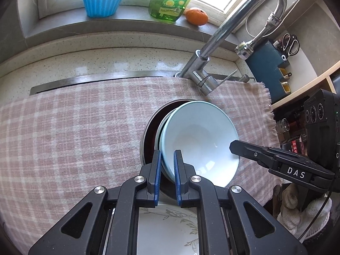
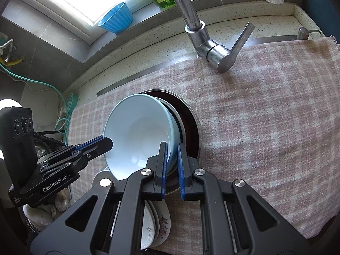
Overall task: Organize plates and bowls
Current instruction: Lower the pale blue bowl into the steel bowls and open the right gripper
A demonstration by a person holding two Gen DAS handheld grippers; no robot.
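Left wrist view: the left gripper point(image 1: 166, 161) is pinching the near rim of one pale blue bowl point(image 1: 201, 136), its two blue-padded fingers point(image 1: 157, 176) pressed onto the rim from either side. That bowl is sitting tilted in a dark metal-rimmed dish point(image 1: 148, 133) on a pink checked cloth point(image 1: 74, 123) covering the desk. From the right, the right gripper point(image 1: 232, 146) is meeting the bowl's far rim. One floral plate point(image 1: 167, 223) is showing under the gripper body. One faucet point(image 1: 223, 31), one blue cup point(image 1: 103, 2), one green bottle point(image 1: 170, 0) and one orange point(image 1: 196, 16) are standing behind.

Right wrist view: the right gripper point(image 2: 172, 155) is clamping the same bowl's point(image 2: 138, 131) edge — fingers point(image 2: 164, 165) closed on it — while the left gripper point(image 2: 107, 142) is gripping the opposite side. Three stacked plates point(image 2: 157, 223), as far as I can count, are lying below.
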